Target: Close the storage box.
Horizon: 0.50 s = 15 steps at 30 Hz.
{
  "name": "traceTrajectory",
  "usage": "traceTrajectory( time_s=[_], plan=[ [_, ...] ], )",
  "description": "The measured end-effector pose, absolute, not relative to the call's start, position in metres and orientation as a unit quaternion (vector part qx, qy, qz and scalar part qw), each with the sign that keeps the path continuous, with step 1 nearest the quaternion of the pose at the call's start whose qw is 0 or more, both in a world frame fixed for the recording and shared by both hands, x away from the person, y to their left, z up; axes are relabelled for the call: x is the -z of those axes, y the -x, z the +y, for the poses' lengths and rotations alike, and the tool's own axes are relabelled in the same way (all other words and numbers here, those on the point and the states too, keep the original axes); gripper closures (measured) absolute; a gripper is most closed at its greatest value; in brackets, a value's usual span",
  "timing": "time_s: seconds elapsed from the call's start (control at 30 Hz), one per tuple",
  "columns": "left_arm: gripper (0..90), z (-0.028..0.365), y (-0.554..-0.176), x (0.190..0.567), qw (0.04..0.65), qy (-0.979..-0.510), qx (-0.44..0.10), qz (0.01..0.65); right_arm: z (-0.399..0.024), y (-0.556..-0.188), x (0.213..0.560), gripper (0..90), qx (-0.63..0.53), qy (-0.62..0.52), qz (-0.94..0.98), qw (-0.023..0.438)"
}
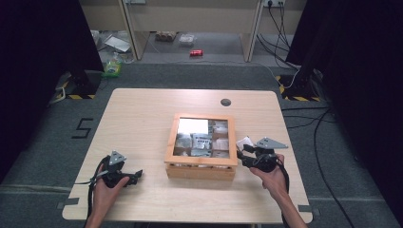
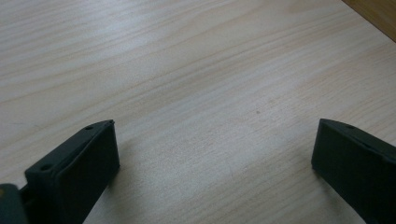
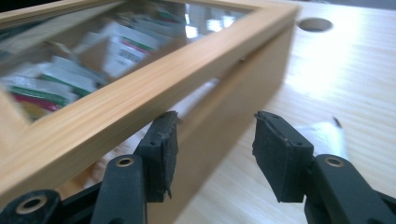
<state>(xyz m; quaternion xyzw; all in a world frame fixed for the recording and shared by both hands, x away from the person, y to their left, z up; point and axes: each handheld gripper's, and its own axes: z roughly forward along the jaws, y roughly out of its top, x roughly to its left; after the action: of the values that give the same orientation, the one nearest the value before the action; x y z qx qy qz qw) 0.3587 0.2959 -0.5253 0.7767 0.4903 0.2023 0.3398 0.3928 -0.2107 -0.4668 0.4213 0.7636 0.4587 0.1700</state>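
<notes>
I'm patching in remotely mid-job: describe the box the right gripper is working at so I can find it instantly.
On the pale wooden table, look just right of centre for the wooden box with a glass-paned lid. Small packets show through the pane. The right gripper sits against its right side, the left gripper apart on bare tabletop. Nothing else framed or glazed stands on the table.

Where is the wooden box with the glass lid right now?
In the high view, the wooden box with the glass lid sits on the light wooden table, slightly right of centre, between both tongs, nearer the right tongs.
</notes>
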Motion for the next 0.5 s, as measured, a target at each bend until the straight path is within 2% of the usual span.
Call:
traceTrajectory(
  time_s=[0.07, 0.13, 0.23, 0.5],
  plan=[
    [0.0, 0.296, -0.359, 0.525, 0.34, -0.777, -0.202, 0.49, -0.217, -0.395, 0.468, 49.1, -0.485, -0.441, 0.74, 0.151],
    [0.0, 0.296, -0.359, 0.525, 0.34, -0.777, -0.202, 0.49, -0.219, -0.395, 0.464, 48.3, -0.475, -0.434, 0.745, 0.178],
    [0.1, 0.296, -0.358, 0.525, 0.34, -0.777, -0.202, 0.49, -0.221, -0.394, 0.46, 47.2, -0.467, -0.434, 0.746, 0.194],
    [0.1, 0.296, -0.358, 0.525, 0.34, -0.777, -0.202, 0.49, -0.23, -0.398, 0.464, 42.5, -0.447, -0.463, 0.739, 0.198]
  ],
)
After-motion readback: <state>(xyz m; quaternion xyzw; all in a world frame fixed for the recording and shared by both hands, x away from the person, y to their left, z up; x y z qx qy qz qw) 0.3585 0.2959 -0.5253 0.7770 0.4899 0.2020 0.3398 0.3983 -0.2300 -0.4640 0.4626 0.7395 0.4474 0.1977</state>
